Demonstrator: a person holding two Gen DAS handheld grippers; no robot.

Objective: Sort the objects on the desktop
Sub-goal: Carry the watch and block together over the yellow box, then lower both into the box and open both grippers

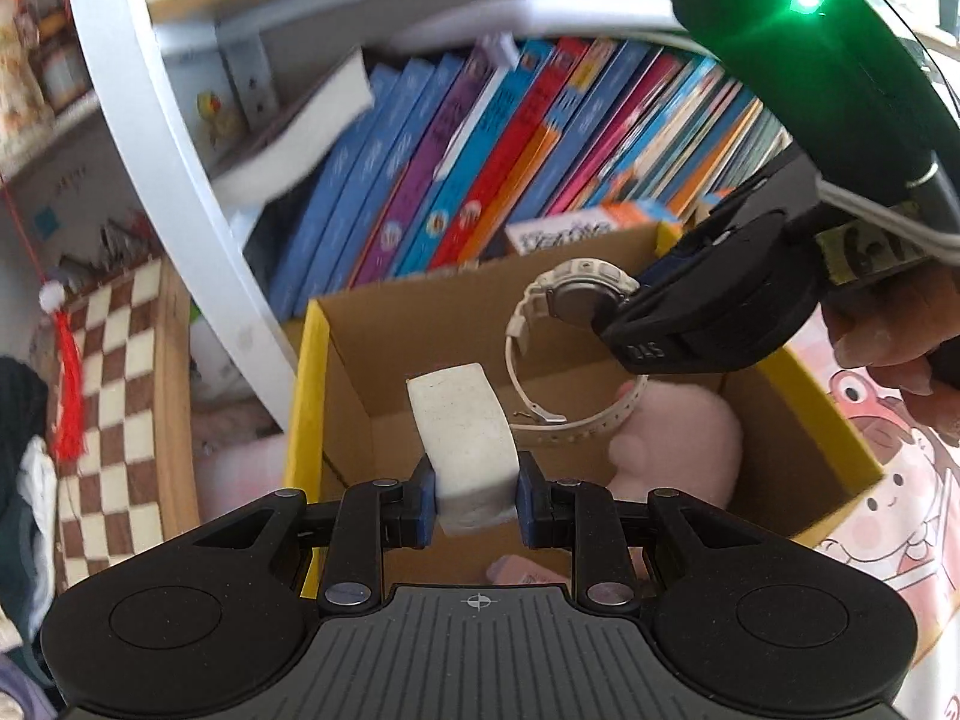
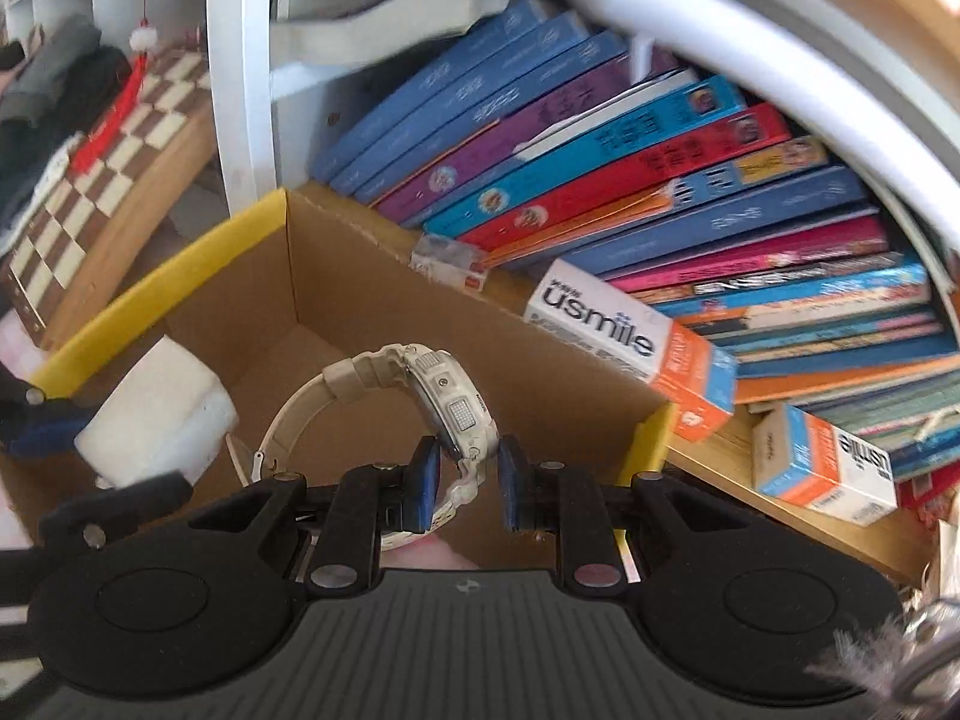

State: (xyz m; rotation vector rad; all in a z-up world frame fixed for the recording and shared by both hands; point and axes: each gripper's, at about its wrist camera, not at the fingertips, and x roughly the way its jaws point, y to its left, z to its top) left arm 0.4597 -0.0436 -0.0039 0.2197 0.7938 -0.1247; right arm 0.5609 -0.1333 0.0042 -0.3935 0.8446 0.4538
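Note:
An open cardboard box with yellow rims (image 1: pixel 306 396) (image 2: pixel 162 276) stands in front of a bookshelf. My left gripper (image 1: pixel 474 495) is shut on a white foam block (image 1: pixel 465 438), held over the box's near edge; the block also shows in the right wrist view (image 2: pixel 159 414). My right gripper (image 2: pixel 467 483) is shut on a white wristwatch (image 2: pixel 444 396) and holds it above the box's inside. In the left wrist view the watch (image 1: pixel 576 300) hangs from the right gripper (image 1: pixel 618 312), strap loop down. A pink plush toy (image 1: pixel 678 438) lies inside the box.
A row of leaning books (image 1: pixel 480 168) (image 2: pixel 660 192) fills the shelf behind the box. Two usmile boxes (image 2: pixel 630 342) (image 2: pixel 822 462) lie on the shelf edge. A chessboard (image 1: pixel 114 408) stands at the left. A pink item (image 1: pixel 522 570) lies in the box.

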